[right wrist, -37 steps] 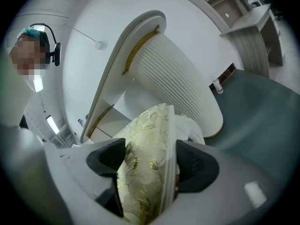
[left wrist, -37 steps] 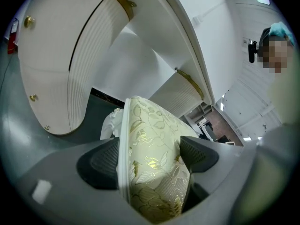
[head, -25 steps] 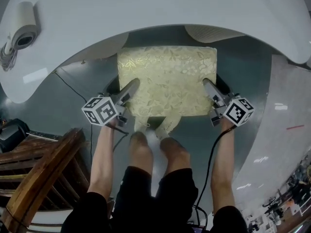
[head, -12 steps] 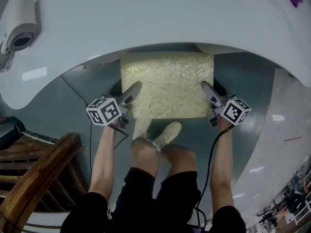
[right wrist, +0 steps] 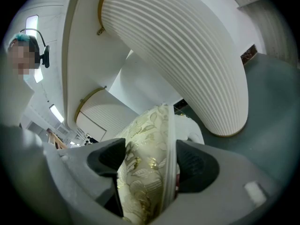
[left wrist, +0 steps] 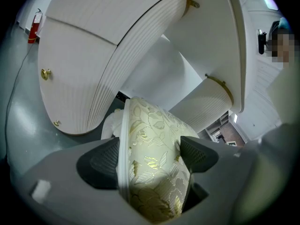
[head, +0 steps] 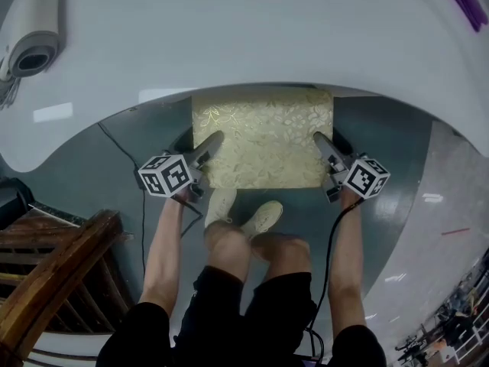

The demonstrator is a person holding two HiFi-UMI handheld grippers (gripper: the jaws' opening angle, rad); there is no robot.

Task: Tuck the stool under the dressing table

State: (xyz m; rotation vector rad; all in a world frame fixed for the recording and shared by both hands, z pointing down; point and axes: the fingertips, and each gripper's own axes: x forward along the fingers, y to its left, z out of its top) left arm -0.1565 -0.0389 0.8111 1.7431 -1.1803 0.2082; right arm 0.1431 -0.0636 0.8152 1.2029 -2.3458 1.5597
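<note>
**Stool** (head: 262, 136): the seat was covered in cream brocade cloth, its leaf pattern woven in gold thread with a metallic sheen. Smooth white piping ran along the seam.

**Dressing table** (head: 252, 29): the top was white and smooth with a soft gloss. The pedestal fronts (right wrist: 187, 55) were finely ribbed matt white, edged in gold-coloured metal trim. The knobs (left wrist: 45, 73) looked like polished brass.

**Floor** (head: 76, 167): grey, smooth and glossy; it mirrored the lights.

**Wooden frame** (head: 61, 277): dark brown with a varnished look.

**Left gripper** (left wrist: 147, 156): the body was grey matt plastic. The pads (left wrist: 101, 161) were black, finely cross-hatched and rubbery.
</note>
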